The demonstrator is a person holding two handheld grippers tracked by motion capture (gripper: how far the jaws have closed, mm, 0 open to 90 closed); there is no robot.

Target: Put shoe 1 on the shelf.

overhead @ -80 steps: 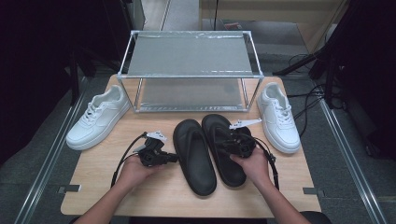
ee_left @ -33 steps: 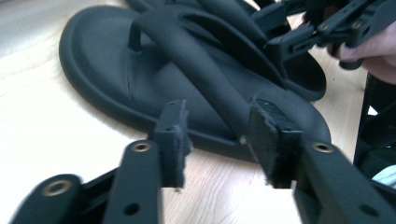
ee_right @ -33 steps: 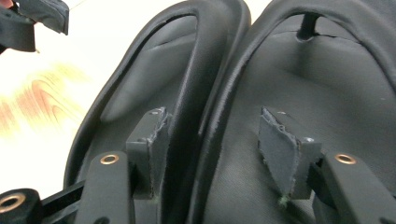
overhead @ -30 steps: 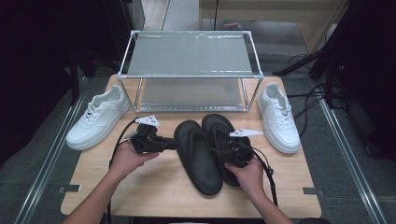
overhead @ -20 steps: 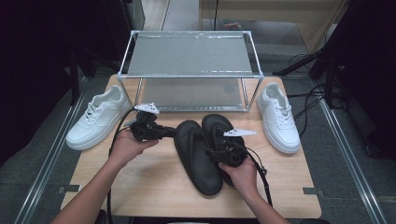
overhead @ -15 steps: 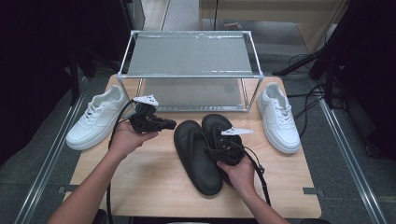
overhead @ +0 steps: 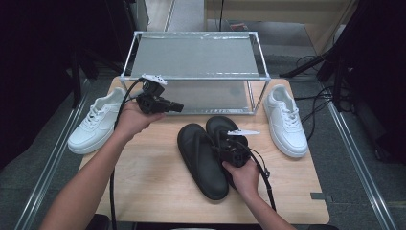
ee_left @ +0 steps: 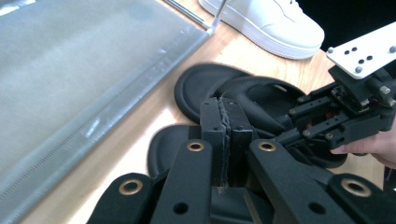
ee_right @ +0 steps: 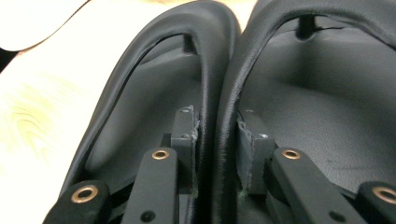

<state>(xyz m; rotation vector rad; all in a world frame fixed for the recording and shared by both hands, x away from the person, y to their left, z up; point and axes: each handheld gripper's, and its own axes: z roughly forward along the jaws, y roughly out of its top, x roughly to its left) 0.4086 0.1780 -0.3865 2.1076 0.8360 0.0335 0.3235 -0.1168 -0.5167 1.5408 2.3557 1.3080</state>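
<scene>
1. High view: both black sandals (overhead: pixel 209 155) lay side by side on the counter (overhead: pixel 143 177), in front of the shelf rack (overhead: pixel 194 57), whose tiers held no footwear. A white sneaker (overhead: pixel 95 127) sat at the left and another white sneaker (overhead: pixel 286 120) at the right. The right tongs (overhead: pixel 225 146) sat over the sandals; the left tongs (overhead: pixel 176 107) hung raised near the rack.
2. Left gripper view: left tongs (ee_left: pixel 225 133) pressed together, holding nothing.
3. Right gripper view: right tongs (ee_right: pixel 217 133), jaws just closing, pinched the adjoining sandal straps (ee_right: pixel 215 93). Judgement: the pair was gripped but not lifted; shelving remained.
</scene>
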